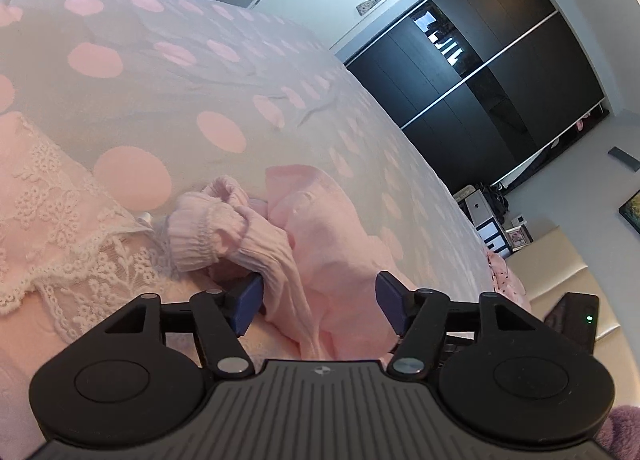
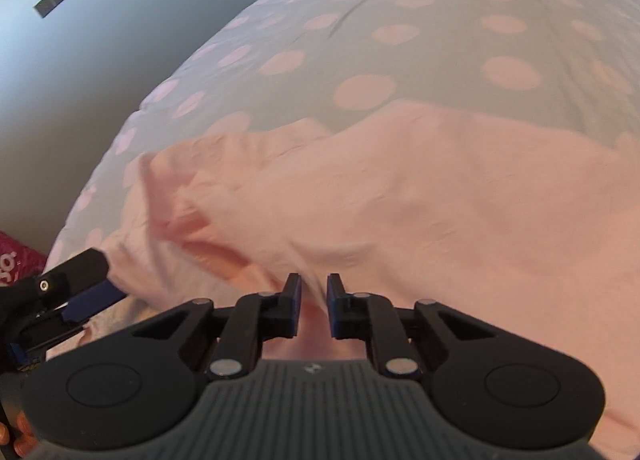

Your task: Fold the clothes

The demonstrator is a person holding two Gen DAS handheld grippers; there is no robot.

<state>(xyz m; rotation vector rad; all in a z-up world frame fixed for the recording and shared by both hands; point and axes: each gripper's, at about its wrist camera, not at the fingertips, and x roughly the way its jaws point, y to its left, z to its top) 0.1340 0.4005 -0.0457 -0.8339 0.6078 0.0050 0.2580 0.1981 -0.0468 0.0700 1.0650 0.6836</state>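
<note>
While both grippers work low over the bed, a pink garment lies spread and rumpled on the dotted cover, filling most of the right wrist view.

Right gripper: jaws nearly together, a narrow gap left, with a pinch of pink cloth running down between them. Looks like a grip on a fold of the garment; some motion blur just ahead of the tips, so contact is a judgement.

Left gripper: jaws wide apart, nothing held. A ribbed cuff and loose pink fabric lie between and just ahead of its fingers. It also shows at the lower left edge of the right wrist view, beside the garment's near edge.

A lace piece lies to the left, touching the cuff area. Dark wardrobe beyond the bed.

Handling: thin, light, very soft cloth; it will sag and crease and will not hold an edge by itself. Not fragile, not slippery on the cover. Best taken at a seam, hem or the ribbed cuff, where the fabric is thicker. Lace likely snags; keep tips off it.
</note>
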